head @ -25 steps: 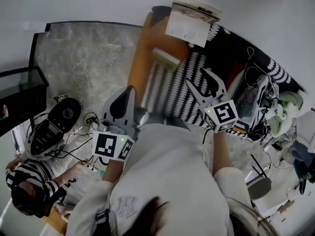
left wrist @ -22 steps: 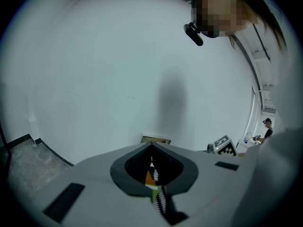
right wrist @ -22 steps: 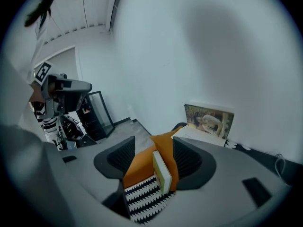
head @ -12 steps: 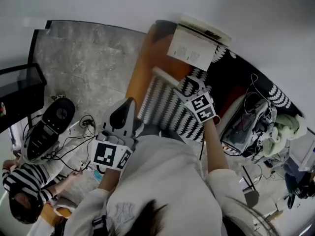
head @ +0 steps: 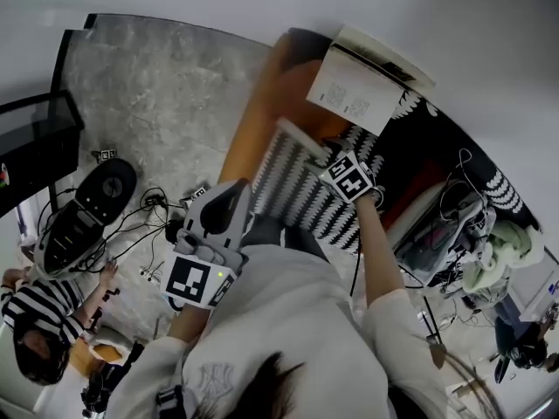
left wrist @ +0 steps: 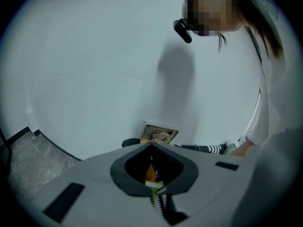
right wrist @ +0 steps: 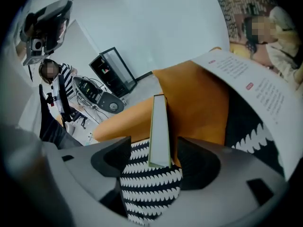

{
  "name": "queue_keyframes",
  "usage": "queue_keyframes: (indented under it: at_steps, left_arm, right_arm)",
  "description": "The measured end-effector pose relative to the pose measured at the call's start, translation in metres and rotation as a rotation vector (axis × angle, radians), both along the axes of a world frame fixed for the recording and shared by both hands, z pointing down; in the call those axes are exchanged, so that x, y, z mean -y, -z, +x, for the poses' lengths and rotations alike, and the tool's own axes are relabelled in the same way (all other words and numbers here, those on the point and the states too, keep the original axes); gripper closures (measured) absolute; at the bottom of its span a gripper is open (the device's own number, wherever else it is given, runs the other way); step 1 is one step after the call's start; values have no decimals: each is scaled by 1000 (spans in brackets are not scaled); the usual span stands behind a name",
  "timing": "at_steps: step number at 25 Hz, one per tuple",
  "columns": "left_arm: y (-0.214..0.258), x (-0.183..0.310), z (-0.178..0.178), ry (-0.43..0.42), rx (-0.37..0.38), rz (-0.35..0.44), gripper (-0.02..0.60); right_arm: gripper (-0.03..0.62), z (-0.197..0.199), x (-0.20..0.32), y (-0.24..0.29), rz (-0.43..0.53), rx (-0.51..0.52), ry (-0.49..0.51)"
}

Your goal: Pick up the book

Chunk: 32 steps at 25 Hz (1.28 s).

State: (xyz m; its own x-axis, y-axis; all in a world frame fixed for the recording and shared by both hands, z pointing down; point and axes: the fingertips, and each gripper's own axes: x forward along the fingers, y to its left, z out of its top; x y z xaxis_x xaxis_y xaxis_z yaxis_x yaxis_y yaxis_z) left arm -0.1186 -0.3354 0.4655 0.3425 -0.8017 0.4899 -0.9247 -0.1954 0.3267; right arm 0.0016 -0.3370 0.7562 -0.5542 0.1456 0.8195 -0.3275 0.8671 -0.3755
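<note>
Book (right wrist: pixel 159 122), thin, stiff, probably light, sits mid-frame inside the right claw (right wrist: pixel 154 143), whose jaws have just been opening and grip nothing, so pinch across its covers; left claw (left wrist: pixel 151 144) is clenched, empty.

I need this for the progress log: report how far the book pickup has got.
Done: the right claw, its jaws just opening wide, sits astride the book, which stands on edge on the zigzag cloth. In hand: the grasp; the pads don't press it yet. Remaining: close and lift. The left claw is shut, empty.
</note>
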Motion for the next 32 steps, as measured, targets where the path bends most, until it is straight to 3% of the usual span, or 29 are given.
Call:
queue_keyframes:
  at_steps: [8,12,16,24,32]
  left_arm:
    - [0,4,-2,10,18,-29,572]
    - [-1,7,-3,11,20,-30,572]
    - [-2,4,-4,17,22,-40,572]
    - [-1,4,0,13,21,-39,572]
    - [14,0,3,2,2,19,572]
  right_arm:
    - [296,-1,-10,-42,-56,-75,-42]
    - [298,-7,-11,-52,-50,-91,-13]
    - [416,-7,-4,-58,-10,-116,-36]
    - [439,-7,-3,-55,18,-137,-1]
    - [444,2,-10,-28,-54,-82,-116]
